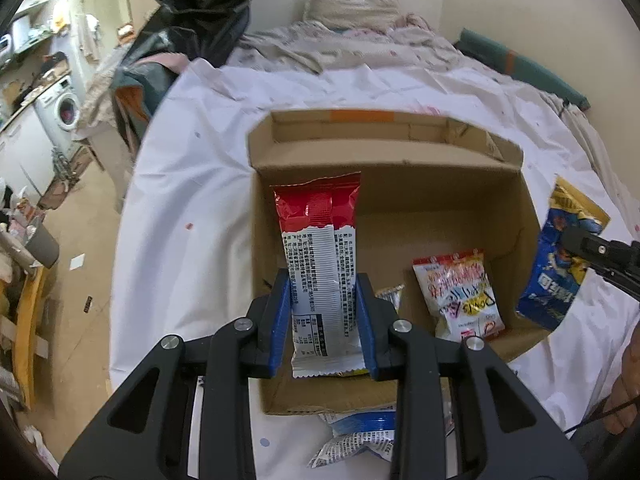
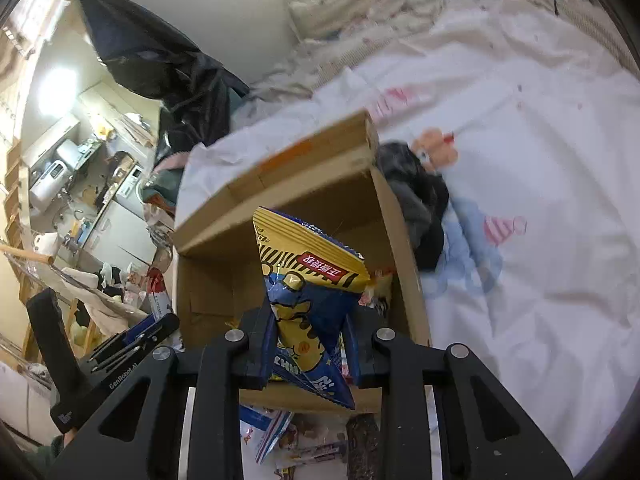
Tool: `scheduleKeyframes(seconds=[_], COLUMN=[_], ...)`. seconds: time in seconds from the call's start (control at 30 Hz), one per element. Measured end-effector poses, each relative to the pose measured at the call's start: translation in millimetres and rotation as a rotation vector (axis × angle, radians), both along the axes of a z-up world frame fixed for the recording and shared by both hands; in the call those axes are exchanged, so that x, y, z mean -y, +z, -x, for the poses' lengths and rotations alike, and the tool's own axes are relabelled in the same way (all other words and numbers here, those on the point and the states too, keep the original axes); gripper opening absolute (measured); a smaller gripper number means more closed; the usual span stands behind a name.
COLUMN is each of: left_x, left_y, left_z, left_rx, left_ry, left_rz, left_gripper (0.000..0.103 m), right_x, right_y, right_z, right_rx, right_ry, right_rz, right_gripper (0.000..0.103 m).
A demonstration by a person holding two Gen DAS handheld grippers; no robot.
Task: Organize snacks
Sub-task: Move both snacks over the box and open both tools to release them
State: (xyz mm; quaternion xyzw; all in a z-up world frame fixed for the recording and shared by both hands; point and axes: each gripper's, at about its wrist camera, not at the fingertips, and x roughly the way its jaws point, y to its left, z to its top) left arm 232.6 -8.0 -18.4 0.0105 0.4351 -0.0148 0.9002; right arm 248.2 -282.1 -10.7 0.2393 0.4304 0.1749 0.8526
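Over the open corrugated cardboard box (image 1: 520, 216) on the white bedsheet (image 1: 180, 200), I am gripping two items. My left gripper (image 1: 325, 316) is clamping a crinkly red-and-white foil packet (image 1: 320, 256), pointing to 12 o'clock. My right gripper (image 2: 310, 344) is pinching a glossy blue-and-yellow snack bag (image 2: 308, 292). A pink-lettered pouch (image 1: 460, 292) is lying inside at 3 o'clock.
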Motion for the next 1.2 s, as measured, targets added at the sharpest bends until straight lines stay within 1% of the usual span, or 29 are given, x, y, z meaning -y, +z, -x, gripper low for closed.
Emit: scheduleKeyframes(seconds=[0.1,0.27,0.47,0.6,0.77,0.8,0.87,0.93,0.97,1.0,1.03,1.07,1.1,1.13,1.17,1.2], left_x=[1,-2,-1,-3,-4,-4,-4,-3,-2,-1,0,0,0,0,0,-1], left_y=[-6,-12,-13,-14,-15,-15,-14,-12,-10,-9,-8,-6,-5,-4,-3,-3], left_z=[-3,-8,-10,-11,-10,-10,-9,-7,-6,-4,-4,-3,-1,-1,-1,-1], left_rx=[-0.016,-0.033,-0.025,-0.037,-0.033,-0.034,-0.026,-0.01,0.001,0.01,0.014,0.022,0.03,0.035,0.034,0.031], left_ry=[-0.012,0.005,0.01,0.019,0.018,0.018,0.018,0.018,0.018,0.017,0.015,0.011,0.01,0.008,0.006,0.006], left_rz=[0.006,0.05,0.044,0.055,0.052,0.053,0.055,0.047,0.04,0.034,0.034,0.033,0.035,0.04,0.049,0.058], left_gripper=[0.027,0.027,0.027,0.027,0.028,0.03,0.037,0.057,0.063,0.074,0.083,0.086,0.087,0.087,0.087,0.087], right_x=[-6,-21,-33,-32,-30,-30,-31,-30,-30,-30,-29,-28,-25,-23,-21,-18], right_y=[-9,-22,-26,-29,-30,-29,-29,-29,-29,-29,-28,-28,-28,-25,-23,-21], right_z=[-5,-8,-8,-10,-12,-12,-12,-12,-12,-11,-11,-11,-9,-8,-8,-7], right_rx=[-0.041,-0.093,-0.103,-0.113,-0.125,-0.124,-0.123,-0.123,-0.121,-0.12,-0.119,-0.117,-0.111,-0.098,-0.087,-0.075], right_ry=[0.007,0.039,0.085,0.082,0.075,0.073,0.074,0.072,0.07,0.068,0.065,0.058,0.048,0.034,0.022,0.011], right_rz=[0.007,0.043,0.075,0.066,0.056,0.053,0.05,0.049,0.045,0.04,0.035,0.03,0.021,0.014,0.011,0.009], right_gripper=[0.029,0.03,0.03,0.031,0.033,0.033,0.033,0.033,0.034,0.037,0.047,0.063,0.07,0.08,0.084,0.085])
